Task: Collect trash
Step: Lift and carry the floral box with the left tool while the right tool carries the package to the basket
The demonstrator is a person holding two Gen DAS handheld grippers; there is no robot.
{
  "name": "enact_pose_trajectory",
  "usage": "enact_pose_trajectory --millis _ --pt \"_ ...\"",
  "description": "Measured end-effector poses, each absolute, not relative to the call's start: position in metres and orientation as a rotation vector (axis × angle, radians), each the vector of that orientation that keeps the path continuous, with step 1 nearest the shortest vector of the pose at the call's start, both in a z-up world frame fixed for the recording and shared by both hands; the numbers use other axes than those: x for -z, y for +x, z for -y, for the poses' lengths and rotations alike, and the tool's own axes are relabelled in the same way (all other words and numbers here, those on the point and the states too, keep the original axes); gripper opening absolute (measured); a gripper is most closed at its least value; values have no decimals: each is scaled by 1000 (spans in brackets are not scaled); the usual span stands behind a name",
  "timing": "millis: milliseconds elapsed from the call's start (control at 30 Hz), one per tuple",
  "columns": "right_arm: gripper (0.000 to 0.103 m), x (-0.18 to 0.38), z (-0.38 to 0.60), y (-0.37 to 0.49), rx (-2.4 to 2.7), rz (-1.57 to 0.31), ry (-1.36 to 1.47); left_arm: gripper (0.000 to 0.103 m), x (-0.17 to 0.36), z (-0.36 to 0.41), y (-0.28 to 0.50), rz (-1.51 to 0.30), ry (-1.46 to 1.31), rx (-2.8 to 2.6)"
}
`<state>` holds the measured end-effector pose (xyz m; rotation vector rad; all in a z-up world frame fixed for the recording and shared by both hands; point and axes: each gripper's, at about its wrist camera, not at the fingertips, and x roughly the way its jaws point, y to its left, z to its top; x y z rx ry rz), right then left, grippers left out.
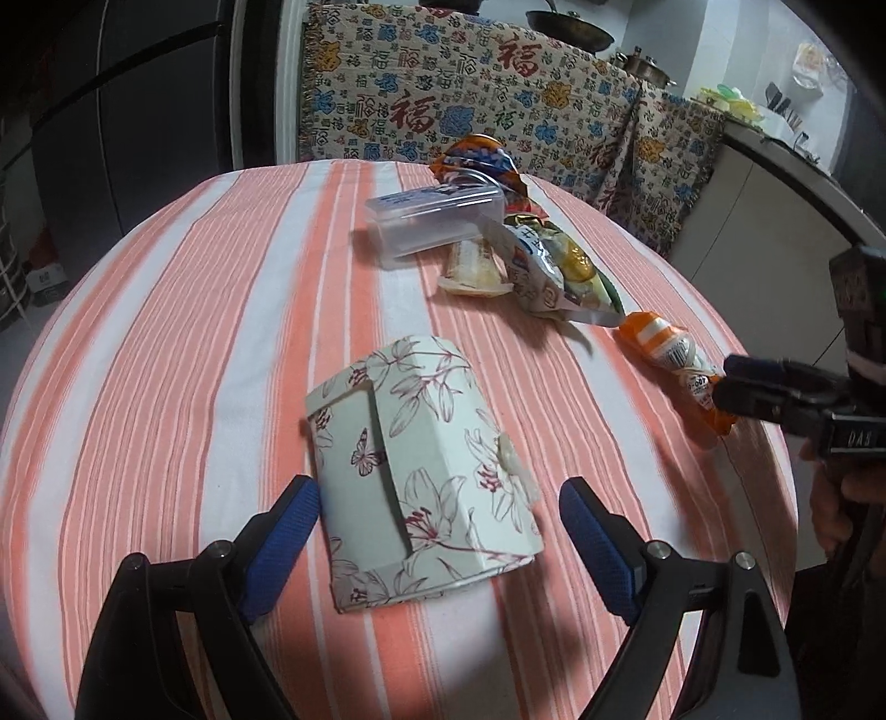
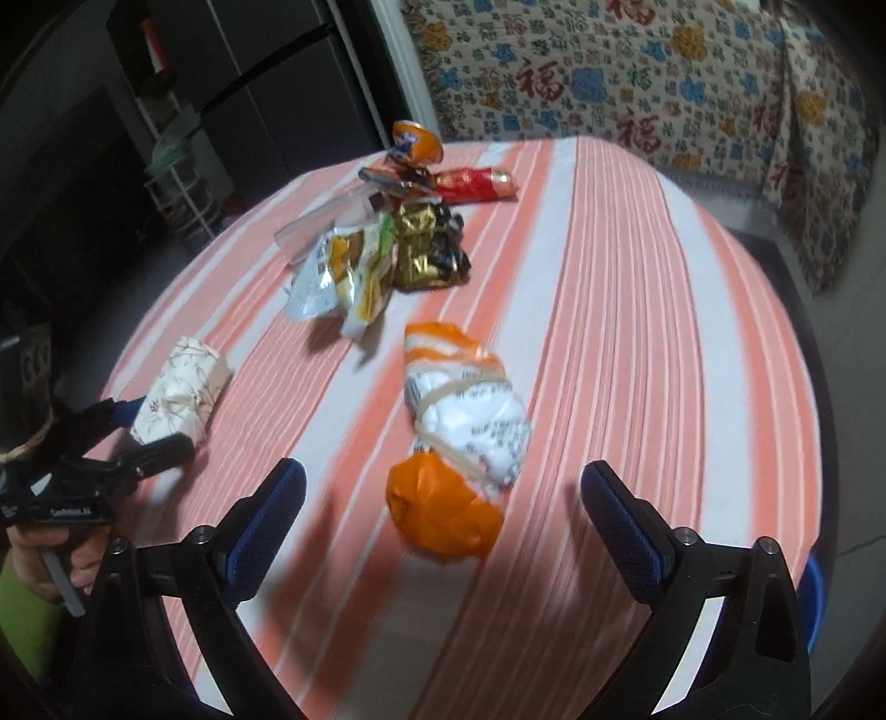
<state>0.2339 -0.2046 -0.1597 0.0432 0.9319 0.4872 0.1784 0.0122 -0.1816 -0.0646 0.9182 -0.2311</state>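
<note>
My left gripper (image 1: 437, 509) gapes around the floral box (image 1: 421, 471), pads clear; my right gripper (image 2: 443, 498) hangs wide over the rubber-banded orange wrapper (image 2: 459, 437), gripping nothing.

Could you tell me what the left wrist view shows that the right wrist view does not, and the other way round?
Only the left wrist view shows the clear plastic box and the pan. Only the right wrist view shows the red wrapper and gold wrapper. Both show the floral box between the open left tongs, the banded orange packet before the open right tongs, and the striped tablecloth.
</note>
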Motion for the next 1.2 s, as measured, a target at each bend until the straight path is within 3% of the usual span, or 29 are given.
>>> enact_pose_trajectory --millis 133,167,200,467,733,1200 --pt "94 165 199 247 -477 -959 57 86 180 -9 185 -931 -60 218" --pt "80 170 199 252 -470 -986 63 68 180 -9 187 -932 -58 211" --pt "47 175 201 254 -465 -1012 68 68 181 -9 188 -934 -52 205" --pt "47 158 219 228 -455 -964 95 62 174 2 165 -896 -113 248" --pt "47 135 300 195 -351 -889 257 51 160 80 150 -882 -74 401" --pt "47 139 424 163 -143 -902 351 49 149 180 157 -877 -42 558"
